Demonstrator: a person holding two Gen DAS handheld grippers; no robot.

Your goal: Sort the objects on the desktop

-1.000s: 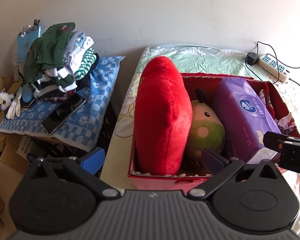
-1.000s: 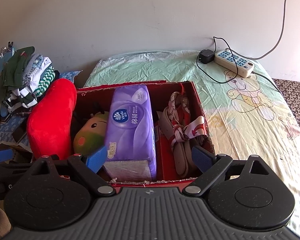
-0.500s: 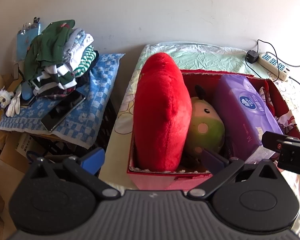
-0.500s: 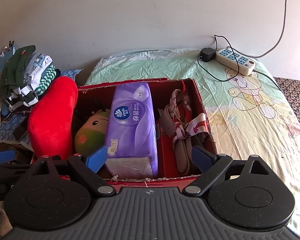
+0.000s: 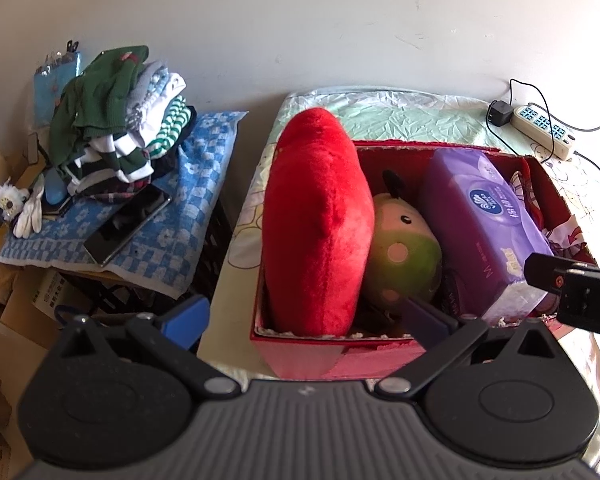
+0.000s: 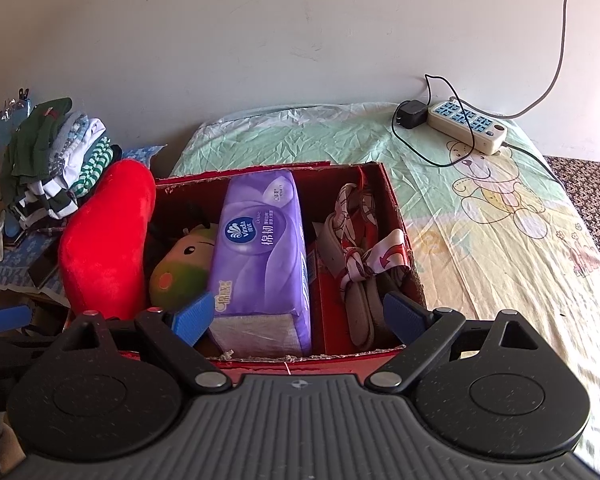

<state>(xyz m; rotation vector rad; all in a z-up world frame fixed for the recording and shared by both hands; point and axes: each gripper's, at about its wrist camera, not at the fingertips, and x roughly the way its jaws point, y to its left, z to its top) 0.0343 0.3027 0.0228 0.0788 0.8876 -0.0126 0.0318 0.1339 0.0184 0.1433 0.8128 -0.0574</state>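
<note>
Spread wide and holding nothing, left gripper [image 5: 306, 314] and right gripper [image 6: 300, 316]. Just beyond both jaws, red box [image 6: 340, 360] packed with red cushion [image 5: 316, 224], purple tissue pack [image 6: 262, 248].

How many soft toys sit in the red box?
2: the red cushion toy at the box's left end, the green round toy beside it. Others may be hidden underneath.

The green plush toy [image 5: 404, 256] is half concealed by the red cushion [image 5: 316, 224]; the box floor is obscured by the tissue pack [image 6: 260, 248].
</note>
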